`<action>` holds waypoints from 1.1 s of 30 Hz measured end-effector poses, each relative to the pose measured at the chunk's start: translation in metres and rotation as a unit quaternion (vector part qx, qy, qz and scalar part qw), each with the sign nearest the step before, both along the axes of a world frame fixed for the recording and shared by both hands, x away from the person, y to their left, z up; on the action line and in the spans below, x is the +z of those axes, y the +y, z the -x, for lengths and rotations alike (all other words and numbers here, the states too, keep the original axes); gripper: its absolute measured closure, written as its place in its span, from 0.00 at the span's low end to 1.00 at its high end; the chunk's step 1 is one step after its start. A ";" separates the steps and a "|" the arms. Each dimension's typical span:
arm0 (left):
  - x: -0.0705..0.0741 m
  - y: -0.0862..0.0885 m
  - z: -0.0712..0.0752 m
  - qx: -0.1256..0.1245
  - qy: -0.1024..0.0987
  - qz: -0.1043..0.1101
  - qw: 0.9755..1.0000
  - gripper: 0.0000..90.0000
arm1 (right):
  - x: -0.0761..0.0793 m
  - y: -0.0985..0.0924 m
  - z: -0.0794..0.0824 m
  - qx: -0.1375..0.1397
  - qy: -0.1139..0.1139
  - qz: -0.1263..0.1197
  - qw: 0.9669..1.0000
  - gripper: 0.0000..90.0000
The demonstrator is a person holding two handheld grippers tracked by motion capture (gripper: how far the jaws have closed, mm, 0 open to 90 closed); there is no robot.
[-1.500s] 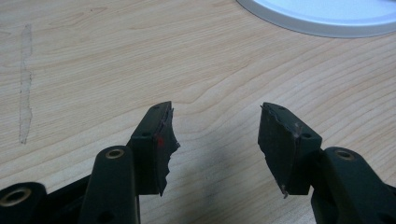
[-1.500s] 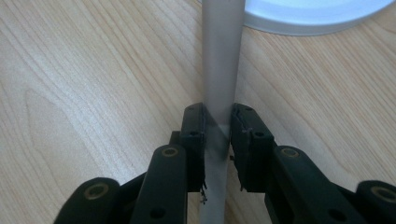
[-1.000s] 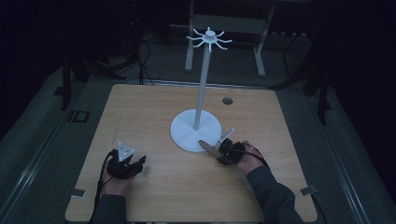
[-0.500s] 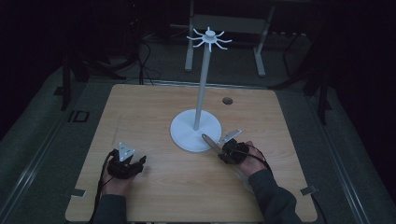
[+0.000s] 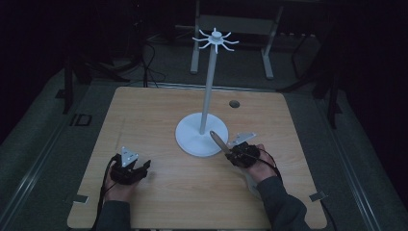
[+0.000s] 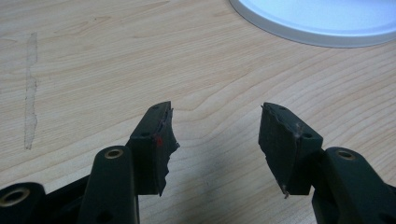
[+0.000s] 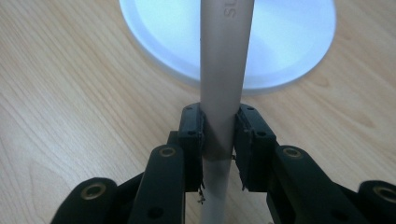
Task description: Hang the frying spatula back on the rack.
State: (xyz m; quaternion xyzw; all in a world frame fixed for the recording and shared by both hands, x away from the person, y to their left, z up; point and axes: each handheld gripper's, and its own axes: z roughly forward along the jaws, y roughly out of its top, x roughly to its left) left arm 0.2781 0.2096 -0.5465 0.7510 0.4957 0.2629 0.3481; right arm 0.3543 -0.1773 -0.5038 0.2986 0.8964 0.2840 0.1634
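Observation:
A white stand (image 5: 208, 91) rises from a round base (image 5: 192, 142) (image 7: 289, 46) at the table's middle, with a ring of hooks (image 5: 215, 39) on top. My right gripper (image 5: 231, 153) (image 7: 219, 135) is shut on a long beige utensil handle (image 7: 224, 70). The utensil (image 5: 217, 140) slants up and left over the base's near edge. My left gripper (image 5: 133, 169) (image 6: 215, 140) rests low over the wood at the front left. Its jaws have just been opening and are open, with nothing between them.
The light wooden table (image 5: 144, 115) has a small round hole (image 5: 234, 103) behind the stand. A pale scuff (image 6: 30, 88) marks the wood left of my left gripper. Dark floor, cables and a metal frame lie beyond the far edge.
My right gripper has risen a little with the utensil, whose tip now stands higher over the base. The left hand has stayed in place.

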 end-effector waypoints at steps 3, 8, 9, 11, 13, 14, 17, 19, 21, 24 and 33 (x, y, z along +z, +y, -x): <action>0.000 0.001 0.000 0.000 0.000 0.000 1.000 0.50 | 0.007 -0.002 0.001 -0.006 -0.014 -0.015 1.000 0.82; 0.000 0.001 0.000 0.001 0.000 0.001 1.000 0.50 | 0.018 -0.006 0.000 -0.018 -0.031 -0.042 0.998 0.82; 0.000 0.001 0.000 0.002 0.000 0.000 1.000 0.50 | 0.020 -0.006 0.000 -0.021 -0.033 -0.047 0.998 0.82; 0.000 0.001 0.000 0.002 0.000 0.001 1.000 0.50 | 0.023 -0.007 0.000 -0.024 -0.042 -0.057 0.997 0.82; 0.000 0.001 0.000 0.003 -0.001 0.002 1.000 0.50 | 0.026 -0.008 0.000 -0.027 -0.050 -0.068 0.996 0.82; 0.000 0.001 0.000 0.003 -0.001 0.001 1.000 0.50 | 0.028 -0.008 0.001 -0.028 -0.052 -0.070 0.996 0.82; 0.000 0.001 0.000 0.004 -0.002 0.002 1.000 0.50 | 0.033 -0.008 0.001 -0.034 -0.067 -0.083 0.994 0.82; 0.000 0.001 0.000 0.004 -0.002 0.003 1.000 0.50 | 0.037 -0.008 0.002 -0.037 -0.077 -0.093 0.992 0.82; 0.000 0.001 0.000 0.005 -0.002 0.003 1.000 0.50 | 0.041 -0.007 0.002 -0.040 -0.086 -0.103 0.990 0.82; 0.001 0.002 0.000 0.004 -0.002 0.002 1.000 0.50 | 0.047 -0.007 0.001 -0.040 -0.094 -0.112 0.988 0.82; 0.001 0.002 0.000 0.005 -0.004 0.003 1.000 0.50 | 0.065 -0.004 0.000 -0.042 -0.120 -0.146 0.981 0.82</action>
